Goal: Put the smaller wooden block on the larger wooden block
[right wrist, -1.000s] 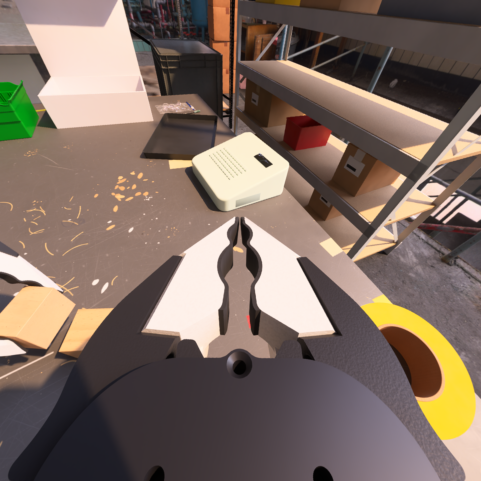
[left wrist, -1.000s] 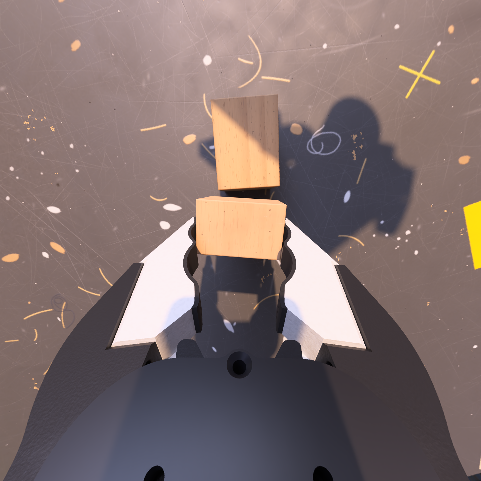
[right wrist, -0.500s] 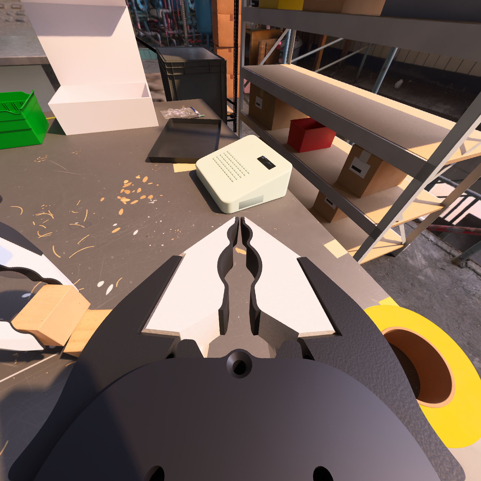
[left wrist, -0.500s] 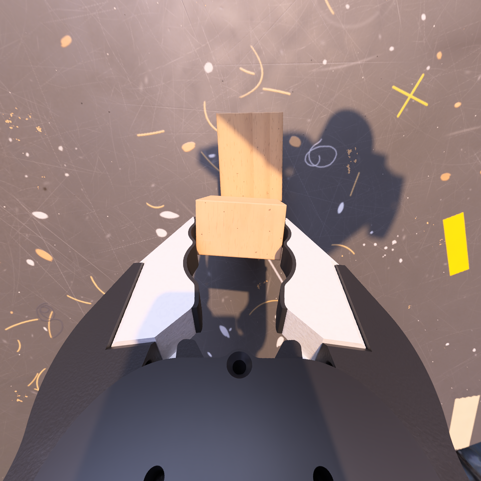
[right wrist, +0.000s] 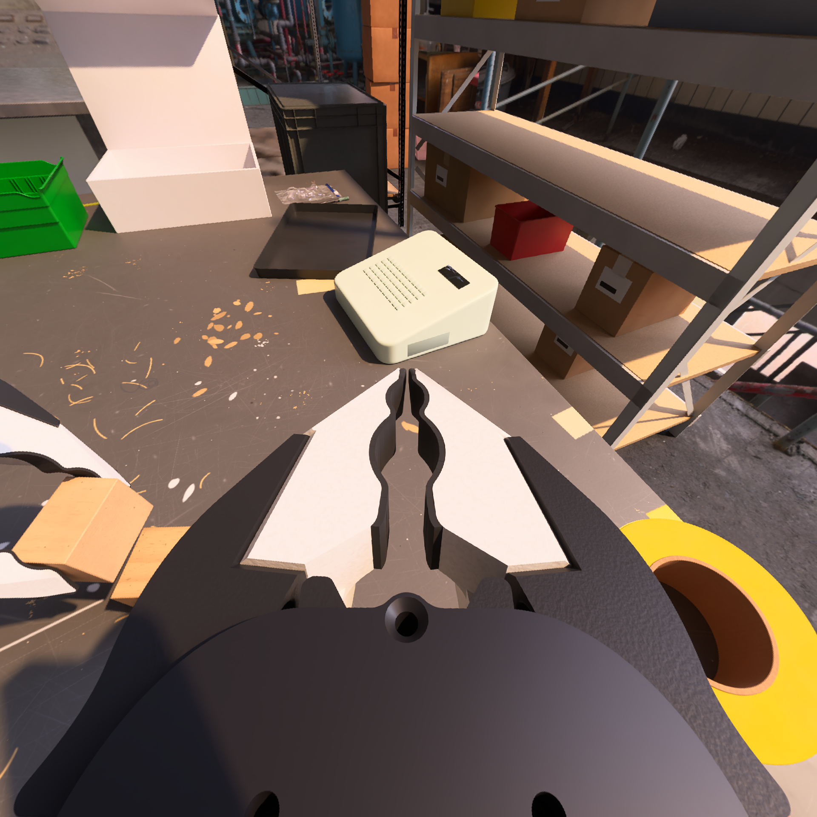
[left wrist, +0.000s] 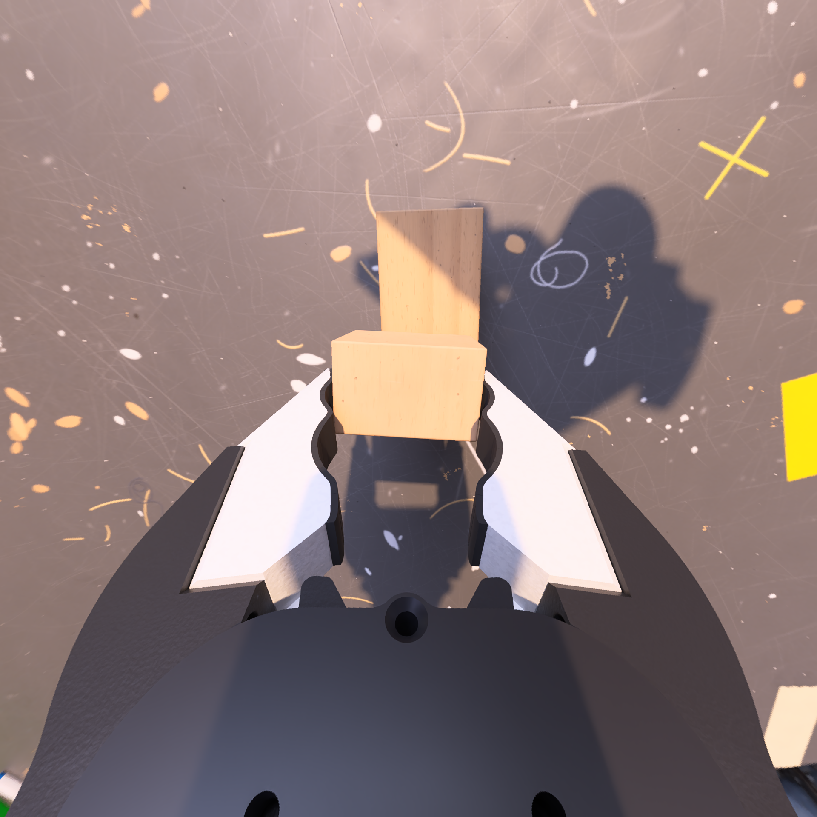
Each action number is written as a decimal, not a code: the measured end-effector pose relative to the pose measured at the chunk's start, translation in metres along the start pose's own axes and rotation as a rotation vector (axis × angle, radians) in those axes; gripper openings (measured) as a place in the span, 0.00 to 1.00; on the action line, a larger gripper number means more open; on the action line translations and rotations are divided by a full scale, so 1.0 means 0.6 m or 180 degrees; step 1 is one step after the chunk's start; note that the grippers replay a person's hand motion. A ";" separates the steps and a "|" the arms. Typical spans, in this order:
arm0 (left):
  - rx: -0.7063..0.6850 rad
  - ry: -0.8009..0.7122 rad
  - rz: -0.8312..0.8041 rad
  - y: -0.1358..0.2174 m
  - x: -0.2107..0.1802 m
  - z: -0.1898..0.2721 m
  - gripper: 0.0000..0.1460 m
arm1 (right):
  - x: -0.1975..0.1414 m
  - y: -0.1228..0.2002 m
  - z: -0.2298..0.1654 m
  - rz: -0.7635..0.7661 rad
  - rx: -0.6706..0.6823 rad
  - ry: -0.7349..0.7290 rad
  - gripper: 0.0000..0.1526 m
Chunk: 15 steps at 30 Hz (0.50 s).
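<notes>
— Can any writing be read?
— None. The cardboard boxes (right wrist: 619, 287) on the shelves at right carry white labels too small to read. The tabletop (left wrist: 177, 177) bears only a yellow cross (left wrist: 734, 159), upper right

The left wrist camera looks steeply down, close over a scratched grey tabletop (left wrist: 177, 177). The right wrist camera faces level across it towards metal shelving (right wrist: 619, 185). Both show the pale wooden blocks (left wrist: 406, 389).
</notes>
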<state>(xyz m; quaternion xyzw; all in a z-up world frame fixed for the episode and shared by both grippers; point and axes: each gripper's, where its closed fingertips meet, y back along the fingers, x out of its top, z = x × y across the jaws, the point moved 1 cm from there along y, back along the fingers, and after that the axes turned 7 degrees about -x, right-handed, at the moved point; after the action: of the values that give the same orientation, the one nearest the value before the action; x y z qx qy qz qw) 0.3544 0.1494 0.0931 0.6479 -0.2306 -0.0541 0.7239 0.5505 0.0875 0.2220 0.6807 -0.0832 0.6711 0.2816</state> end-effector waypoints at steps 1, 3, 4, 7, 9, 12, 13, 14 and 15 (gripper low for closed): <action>0.0066 -0.0016 -0.0006 0.001 0.004 0.000 0.43 | 0.000 0.000 0.000 0.0000 0.0001 0.0000 0.01; 0.0112 -0.0004 0.0009 0.004 0.011 0.001 0.43 | 0.000 0.000 0.000 0.0002 0.0002 -0.0001 0.01; 0.0100 0.0018 0.0012 0.004 0.016 0.002 0.43 | 0.000 0.000 0.000 0.0004 0.0005 -0.0004 0.01; 0.0036 0.0101 0.0055 -0.003 0.030 0.001 0.43 | 0.000 0.000 0.000 0.0010 0.0019 -0.0015 0.01; 0.0013 0.0124 0.0026 -0.015 0.034 0.000 0.43 | 0.000 0.000 0.000 0.0014 0.0028 -0.0023 0.01; -0.0059 0.0143 0.0050 -0.035 0.041 0.003 0.43 | 0.000 0.000 0.000 0.0015 0.0033 -0.0029 0.01; -0.0071 0.0129 0.0102 -0.039 0.046 0.004 0.43 | 0.000 0.000 0.000 0.0013 0.0032 -0.0028 0.01; -0.0075 0.0119 0.0179 -0.040 0.052 0.006 0.43 | 0.000 0.000 0.000 0.0012 0.0031 -0.0025 0.01; -0.0077 0.0110 0.0285 -0.041 0.061 0.007 0.43 | 0.000 0.000 0.000 0.0011 0.0032 -0.0024 0.01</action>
<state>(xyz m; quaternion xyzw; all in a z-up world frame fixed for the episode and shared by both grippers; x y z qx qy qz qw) 0.3906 0.1281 0.0795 0.6290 -0.2462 -0.0133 0.7373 0.5506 0.0875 0.2218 0.6845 -0.0821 0.6694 0.2766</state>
